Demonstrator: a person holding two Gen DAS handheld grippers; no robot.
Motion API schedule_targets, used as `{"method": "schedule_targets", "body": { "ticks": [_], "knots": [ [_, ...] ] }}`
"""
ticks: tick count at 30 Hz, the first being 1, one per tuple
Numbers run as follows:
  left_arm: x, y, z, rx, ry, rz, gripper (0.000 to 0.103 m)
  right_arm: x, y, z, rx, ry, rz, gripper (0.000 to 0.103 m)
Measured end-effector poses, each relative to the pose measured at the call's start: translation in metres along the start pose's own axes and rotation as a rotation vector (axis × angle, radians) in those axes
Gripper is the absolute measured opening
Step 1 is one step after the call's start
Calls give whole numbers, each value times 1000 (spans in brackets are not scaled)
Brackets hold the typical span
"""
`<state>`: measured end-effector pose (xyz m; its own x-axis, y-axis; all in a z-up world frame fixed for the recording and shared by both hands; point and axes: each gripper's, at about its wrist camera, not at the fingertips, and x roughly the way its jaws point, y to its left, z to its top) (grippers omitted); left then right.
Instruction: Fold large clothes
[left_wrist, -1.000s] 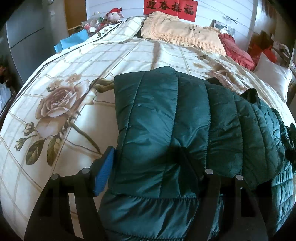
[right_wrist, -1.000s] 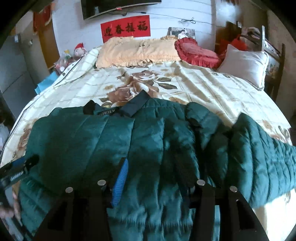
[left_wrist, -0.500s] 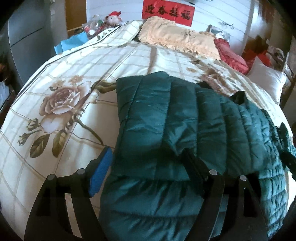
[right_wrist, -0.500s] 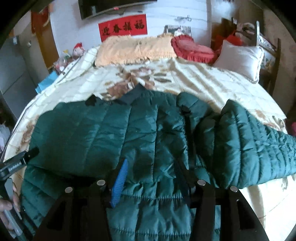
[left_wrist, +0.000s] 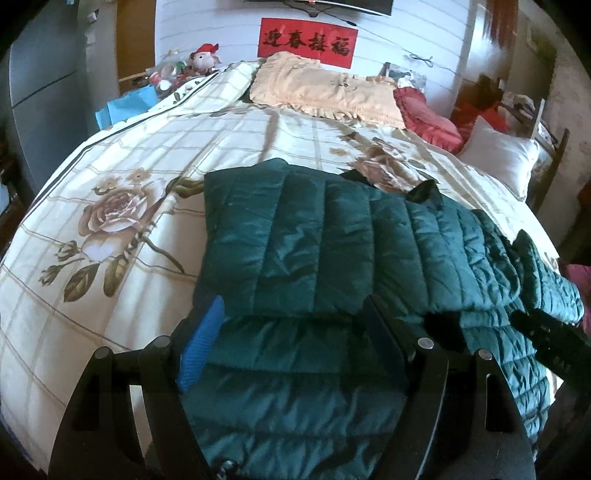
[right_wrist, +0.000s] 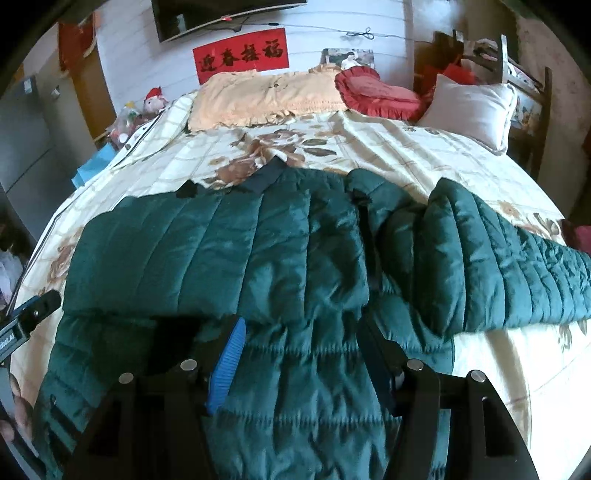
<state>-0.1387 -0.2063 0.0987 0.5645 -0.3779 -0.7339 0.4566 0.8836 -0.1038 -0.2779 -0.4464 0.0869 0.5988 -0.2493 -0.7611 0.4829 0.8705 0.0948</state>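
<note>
Lying beneath both spread grippers, jacket (right_wrist: 258, 251)

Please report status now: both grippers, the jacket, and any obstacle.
Left gripper open, right gripper open, both over jacket. Jacket flat on bed, one side folded in, one sleeve out. No obstacle seen.

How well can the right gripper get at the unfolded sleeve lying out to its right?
Probably yes: the sleeve lies uncovered on the bedspread, nothing on top. The right gripper is open over the jacket body and must shift right.
</note>
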Motion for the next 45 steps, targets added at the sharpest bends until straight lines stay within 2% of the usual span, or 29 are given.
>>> {"method": "schedule_targets", "body": {
  "ticks": [2, 15, 22, 33, 45],
  "knots": [
    [-3, -6, -4, 9, -2, -6, 78, -5, 0, -6, -1, 1, 7, 67],
    [-14, -22, -18, 9, 5, -40, 78, -24, -3, -23, 10, -6, 7, 68],
    [-16, -24, -24, 25, -5, -24, 78, -26, 2, -29, 6, 1, 15, 73],
    [-21, -22, -27, 42, -28, -10, 78, -21, 14, -32, -11, 16, 24, 73],
    [-13, -17, -28, 40, -18, 9, 78, -13, 21, -30, -12, 28, 36, 73]
  ]
}}
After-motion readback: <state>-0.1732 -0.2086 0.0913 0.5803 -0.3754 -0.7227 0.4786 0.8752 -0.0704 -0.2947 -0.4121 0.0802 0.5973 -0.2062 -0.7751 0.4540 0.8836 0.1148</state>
